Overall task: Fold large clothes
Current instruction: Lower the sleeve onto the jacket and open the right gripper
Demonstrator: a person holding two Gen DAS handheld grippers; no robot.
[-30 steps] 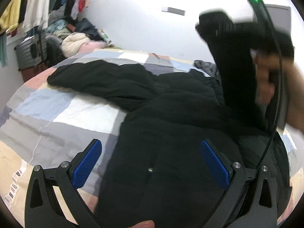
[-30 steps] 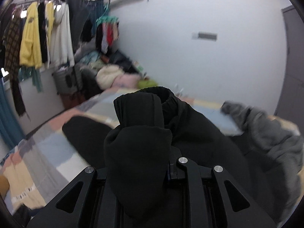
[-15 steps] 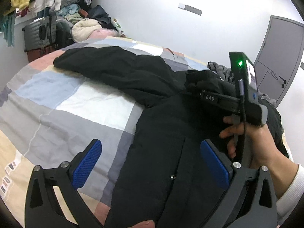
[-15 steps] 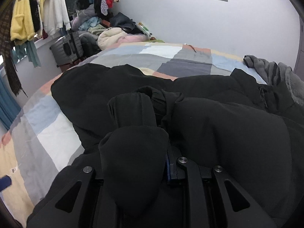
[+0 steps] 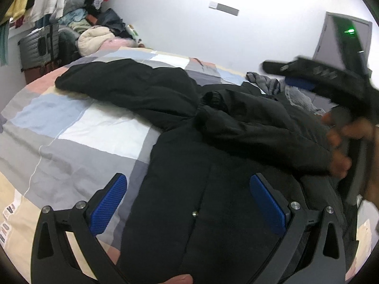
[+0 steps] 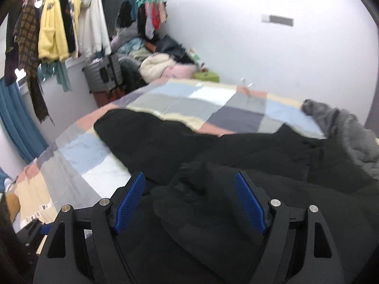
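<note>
left wrist: sat low and close over the jacket, facing the bed.
right wrist: higher, faced the wall.
shared: jacket, bed.

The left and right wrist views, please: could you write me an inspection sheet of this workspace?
Surface: bed with patchwork cover.
Job's things: black jacket spread flat; one sleeve folded across its body, the other sleeve stretched out.
Clutter: grey garment at far edge.
Grippers: left gripper open above the jacket; right gripper open, empty.
Cables: nothing seen.
Surroundings: hanging clothes, suitcase, clothes pile, white wall.
</note>
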